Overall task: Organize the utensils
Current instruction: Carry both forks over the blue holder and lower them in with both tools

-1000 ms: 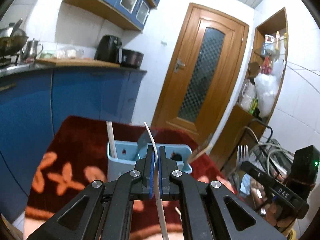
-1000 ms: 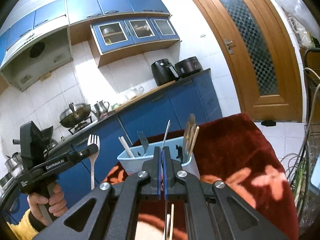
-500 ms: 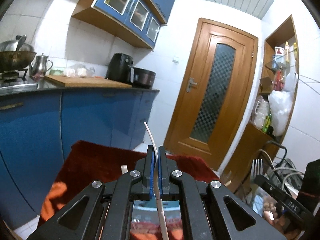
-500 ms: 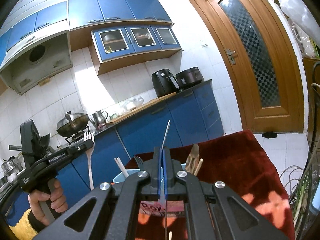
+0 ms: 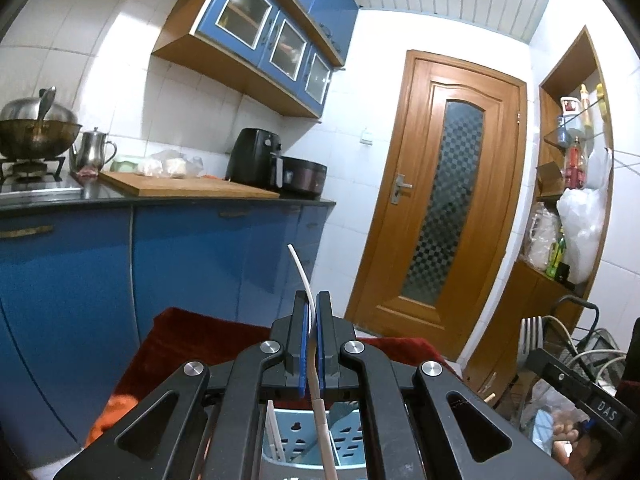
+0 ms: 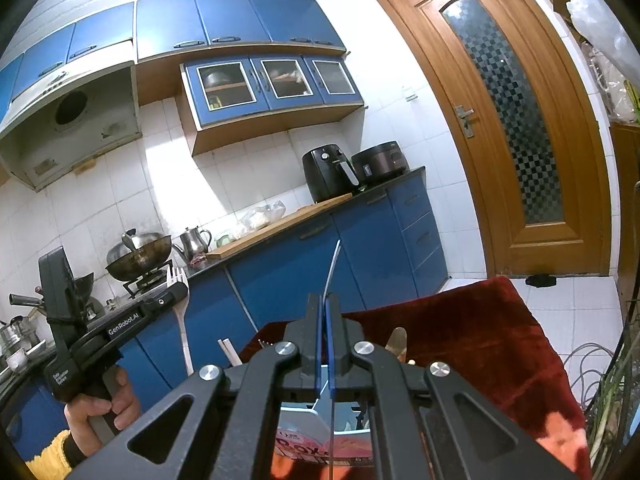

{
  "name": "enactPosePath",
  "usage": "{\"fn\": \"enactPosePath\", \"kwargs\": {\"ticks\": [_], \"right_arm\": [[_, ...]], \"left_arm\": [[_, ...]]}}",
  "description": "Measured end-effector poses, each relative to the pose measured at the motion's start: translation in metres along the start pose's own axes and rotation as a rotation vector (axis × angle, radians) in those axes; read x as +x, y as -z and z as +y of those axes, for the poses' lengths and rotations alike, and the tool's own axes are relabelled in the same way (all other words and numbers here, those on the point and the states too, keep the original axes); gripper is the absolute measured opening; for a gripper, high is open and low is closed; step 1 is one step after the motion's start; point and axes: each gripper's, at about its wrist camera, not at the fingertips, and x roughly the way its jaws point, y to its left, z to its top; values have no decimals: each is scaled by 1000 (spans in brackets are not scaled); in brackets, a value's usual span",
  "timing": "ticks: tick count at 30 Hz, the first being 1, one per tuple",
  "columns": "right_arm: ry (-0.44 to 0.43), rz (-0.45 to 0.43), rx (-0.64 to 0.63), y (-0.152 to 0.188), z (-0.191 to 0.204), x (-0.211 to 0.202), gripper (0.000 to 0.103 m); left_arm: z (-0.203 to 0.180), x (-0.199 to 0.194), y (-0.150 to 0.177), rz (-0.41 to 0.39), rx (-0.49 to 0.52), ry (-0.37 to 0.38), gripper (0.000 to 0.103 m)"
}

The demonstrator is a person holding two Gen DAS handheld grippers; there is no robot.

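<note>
My left gripper (image 5: 311, 300) is shut on a white plastic fork (image 5: 304, 280), which shows edge-on in the left wrist view. In the right wrist view that fork (image 6: 182, 320) stands tines up in the left gripper (image 6: 176, 292), held by a hand in a yellow sleeve. My right gripper (image 6: 324, 300) is shut on a thin metal fork (image 6: 333, 268); its tines (image 5: 530, 332) appear at the right of the left wrist view. A light blue utensil caddy (image 5: 296, 436) (image 6: 316, 408) sits below both grippers, with chopsticks (image 6: 230, 350) and a wooden spatula (image 6: 398, 340) standing in it.
The caddy stands on a dark red flowered cloth (image 6: 460, 320) (image 5: 192, 332). Blue kitchen cabinets (image 5: 200, 256) with a counter, air fryer (image 5: 256, 158) and wok run behind. A wooden door (image 5: 444, 208) is beyond; shelves and cables crowd the right.
Both grippers rose and tipped upward, each keeping its fork. The caddy slid down in both views and now lies mostly under the fingers.
</note>
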Motion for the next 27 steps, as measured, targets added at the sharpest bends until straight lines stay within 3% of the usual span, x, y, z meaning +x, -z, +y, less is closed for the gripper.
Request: {"fn": "enactPosePath", "kwargs": {"ticks": [15, 20, 27], "right_arm": [[-18, 3, -7, -2, -4, 29, 3], [-8, -18, -44, -5, 4, 38, 3], [37, -65, -120, -2, 11, 60, 3]], "left_arm": [[-12, 7, 13, -100, 41, 15, 3], [-18, 6, 6, -181, 97, -38, 3], [-17, 18, 23, -198, 159, -104, 3]]}}
